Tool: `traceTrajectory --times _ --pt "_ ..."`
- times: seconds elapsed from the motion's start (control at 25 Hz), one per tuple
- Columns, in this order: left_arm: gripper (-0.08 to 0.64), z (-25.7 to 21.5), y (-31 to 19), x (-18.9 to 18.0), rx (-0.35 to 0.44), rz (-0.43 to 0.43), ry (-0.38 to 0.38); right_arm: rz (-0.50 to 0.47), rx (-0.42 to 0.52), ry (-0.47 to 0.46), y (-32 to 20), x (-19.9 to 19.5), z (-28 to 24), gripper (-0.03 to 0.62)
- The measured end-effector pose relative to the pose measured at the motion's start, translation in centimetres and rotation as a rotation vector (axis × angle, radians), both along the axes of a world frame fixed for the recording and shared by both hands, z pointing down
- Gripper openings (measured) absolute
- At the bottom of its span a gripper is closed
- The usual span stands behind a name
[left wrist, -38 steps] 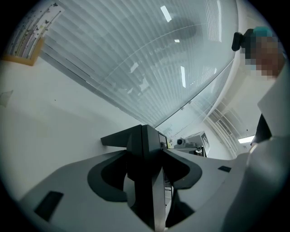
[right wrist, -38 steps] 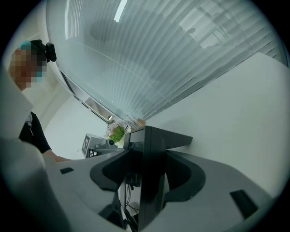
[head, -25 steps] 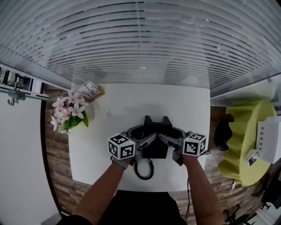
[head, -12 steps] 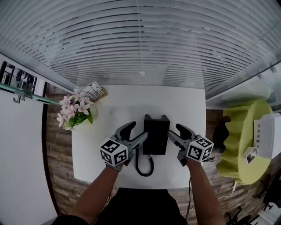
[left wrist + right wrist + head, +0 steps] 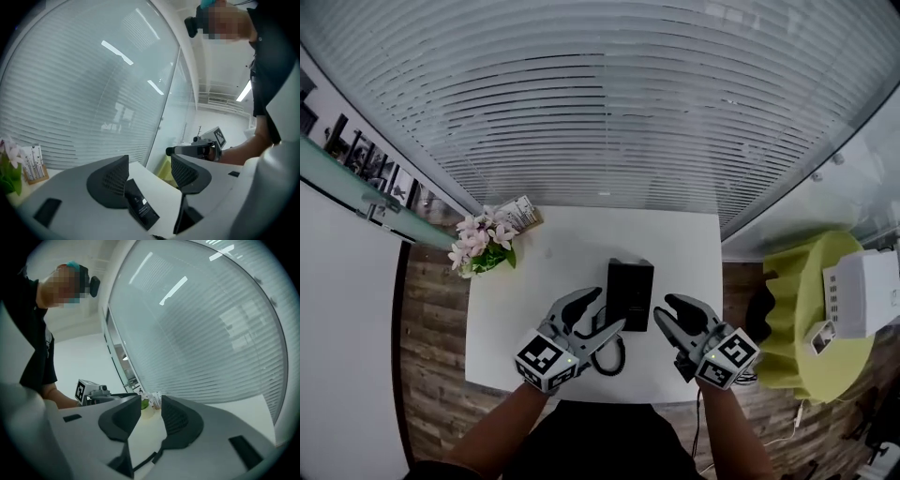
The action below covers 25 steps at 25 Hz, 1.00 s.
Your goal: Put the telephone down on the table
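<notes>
The black telephone (image 5: 630,293) lies flat on the white table (image 5: 562,262), its coiled cord (image 5: 612,361) trailing to the near edge. My left gripper (image 5: 598,315) hovers to its left, lifted clear, jaws wide and just starting to close on nothing. My right gripper (image 5: 668,315) hovers to its right, jaws closing with nothing between them. In the left gripper view the telephone (image 5: 140,208) shows on the table beyond the left gripper (image 5: 147,180), not touching it. The right gripper view shows the right gripper (image 5: 151,420) with a narrow empty gap and a bit of cord (image 5: 144,463) below.
A pot of pink flowers (image 5: 483,246) and a small card holder (image 5: 521,213) stand at the table's far left corner. A glass wall with blinds (image 5: 600,112) runs behind the table. A yellow-green chair (image 5: 797,319) and a white box (image 5: 862,295) are at the right.
Both grippers have let go of the telephone's sides, lifted and drawn back toward the person. The telephone stays on the table. The right jaws have narrowed.
</notes>
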<state>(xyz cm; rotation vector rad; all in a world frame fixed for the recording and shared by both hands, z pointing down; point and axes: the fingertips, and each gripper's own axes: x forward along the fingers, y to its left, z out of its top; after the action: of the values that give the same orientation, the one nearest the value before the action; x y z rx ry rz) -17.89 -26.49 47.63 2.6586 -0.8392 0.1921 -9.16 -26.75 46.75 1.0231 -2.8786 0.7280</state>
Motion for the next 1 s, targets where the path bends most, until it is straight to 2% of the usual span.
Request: traceTrajectory --times 0.16,0.24,0.44,0.48,0.68,1.0 --pt "0.255 -4.1 3.7 0.9 0.058 0.031 0.022 -0.029 0.124 0.011 2.8 -0.9 -5.1 0.097" --pt "0.215 -6.0 5.1 1.4 0.085 0.031 0.031 -0.033 0.168 0.056 4.4 -1.1 -6.6 0.072" --pt "0.032 -9.0 6.4 2.2 0.145 0.008 0.04 -0.034 0.284 0.134 6.9 -2.6 -9.4 0.035" --pt "0.018 -9.3 6.5 2.2 0.155 0.002 0.032 -0.032 0.292 0.136 7.2 -2.9 -9.8 0.032" --pt "0.011 -9.7 6.1 2.6 0.191 0.0 0.0 -0.002 0.258 0.138 6.6 -3.4 -9.8 0.025" --pt "0.009 -10.1 5.8 3.4 0.209 0.002 -0.013 0.002 0.267 0.133 6.1 -3.5 -10.1 0.023"
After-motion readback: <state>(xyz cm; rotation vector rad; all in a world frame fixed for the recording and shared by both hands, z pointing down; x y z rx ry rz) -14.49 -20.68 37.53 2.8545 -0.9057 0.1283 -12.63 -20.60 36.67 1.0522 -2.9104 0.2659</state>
